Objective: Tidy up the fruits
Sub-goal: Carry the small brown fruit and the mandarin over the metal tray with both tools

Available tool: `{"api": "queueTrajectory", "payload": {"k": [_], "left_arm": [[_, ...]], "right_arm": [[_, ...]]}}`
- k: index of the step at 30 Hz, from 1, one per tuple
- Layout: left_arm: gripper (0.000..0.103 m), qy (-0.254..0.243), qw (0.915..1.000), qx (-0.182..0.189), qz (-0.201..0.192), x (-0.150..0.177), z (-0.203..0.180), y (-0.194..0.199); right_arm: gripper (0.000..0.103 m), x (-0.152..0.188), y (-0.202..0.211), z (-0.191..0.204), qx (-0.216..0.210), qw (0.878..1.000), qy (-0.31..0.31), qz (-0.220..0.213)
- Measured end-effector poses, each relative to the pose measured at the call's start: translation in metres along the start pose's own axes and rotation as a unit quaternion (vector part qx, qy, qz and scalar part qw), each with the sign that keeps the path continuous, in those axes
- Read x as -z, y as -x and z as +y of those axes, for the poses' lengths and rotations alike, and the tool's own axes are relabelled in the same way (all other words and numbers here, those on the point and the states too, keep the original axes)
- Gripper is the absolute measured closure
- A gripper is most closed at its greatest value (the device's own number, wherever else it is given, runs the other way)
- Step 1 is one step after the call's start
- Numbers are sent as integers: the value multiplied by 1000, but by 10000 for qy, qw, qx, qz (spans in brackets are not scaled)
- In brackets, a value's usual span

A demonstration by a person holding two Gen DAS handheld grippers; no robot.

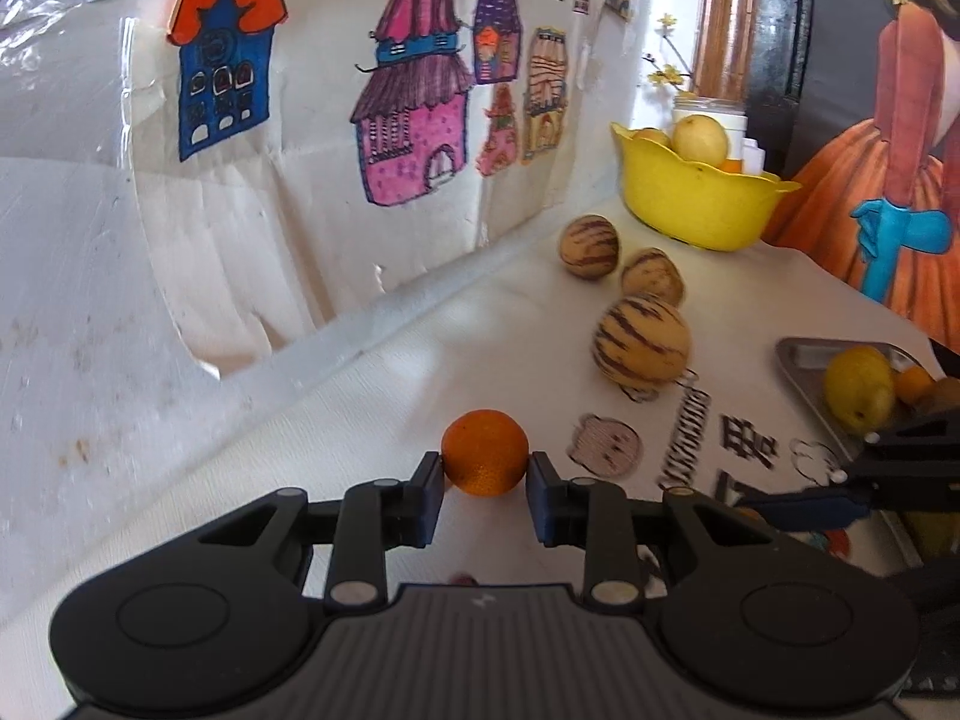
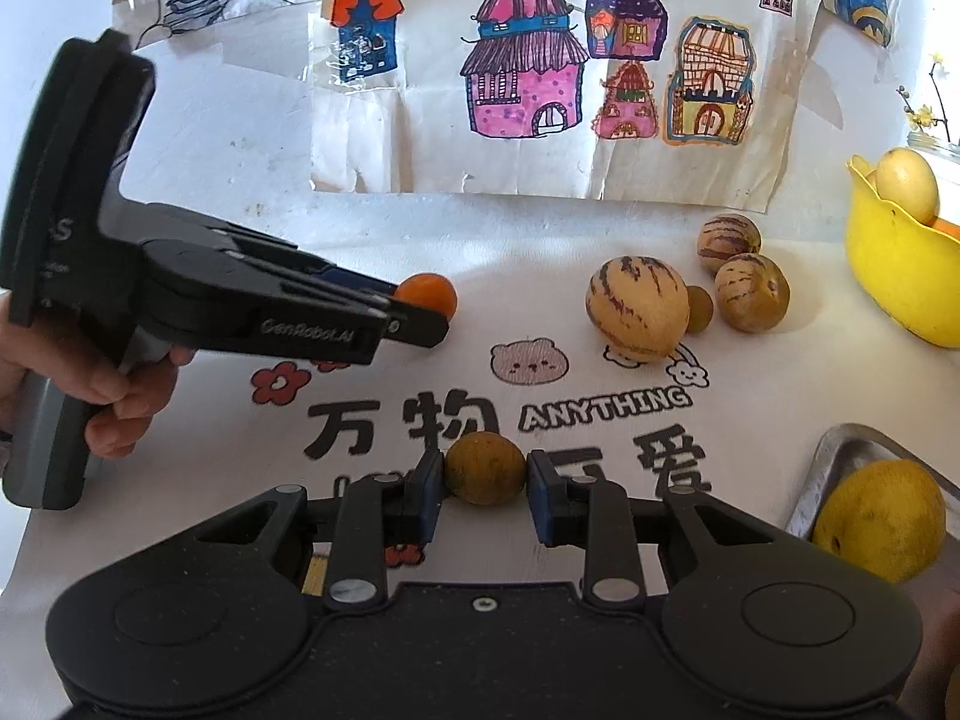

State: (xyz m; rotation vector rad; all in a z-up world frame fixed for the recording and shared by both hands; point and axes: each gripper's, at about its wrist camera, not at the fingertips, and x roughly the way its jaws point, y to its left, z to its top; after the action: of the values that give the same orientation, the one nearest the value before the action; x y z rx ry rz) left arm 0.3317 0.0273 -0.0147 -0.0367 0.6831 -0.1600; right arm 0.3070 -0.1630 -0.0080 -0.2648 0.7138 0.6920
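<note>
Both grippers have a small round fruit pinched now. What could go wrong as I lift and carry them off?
The left gripper holds the orange fruit only at its fingers' tips; it could pop out on lifting. The right gripper grips the brownish-green fruit the same way. The striped melons lie loose before the yellow bowl; a low pass could set them rolling.

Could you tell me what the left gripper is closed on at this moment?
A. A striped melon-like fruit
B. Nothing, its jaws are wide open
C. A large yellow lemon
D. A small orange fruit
D: the left gripper has both pads pressed against the small orange fruit on the white cloth, while the striped fruits lie untouched further back.
</note>
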Motion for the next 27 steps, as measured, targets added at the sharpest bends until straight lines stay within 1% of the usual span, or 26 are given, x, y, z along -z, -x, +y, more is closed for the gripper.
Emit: {"api": "queueTrajectory", "payload": {"k": [7,10,16,22,27], "left_arm": [[71,-6,9996,278,-60,21,-12,26],[71,-32,9994,340,-115,28,-17,36],[71,-2,9987,492,-138,39,-33,55],[71,1,9968,761,-255,44,-61,78],[71,-108,9950,968,-199,51,-92,80]], "right_arm": [[71,16,22,4,-95,9998,-138,-104],[71,25,34,8,-76,9997,-155,-143],[71,46,68,11,-17,9990,-236,-386],[71,67,104,1,188,9972,-410,-595],[71,84,131,-14,451,9948,-588,-694]]}}
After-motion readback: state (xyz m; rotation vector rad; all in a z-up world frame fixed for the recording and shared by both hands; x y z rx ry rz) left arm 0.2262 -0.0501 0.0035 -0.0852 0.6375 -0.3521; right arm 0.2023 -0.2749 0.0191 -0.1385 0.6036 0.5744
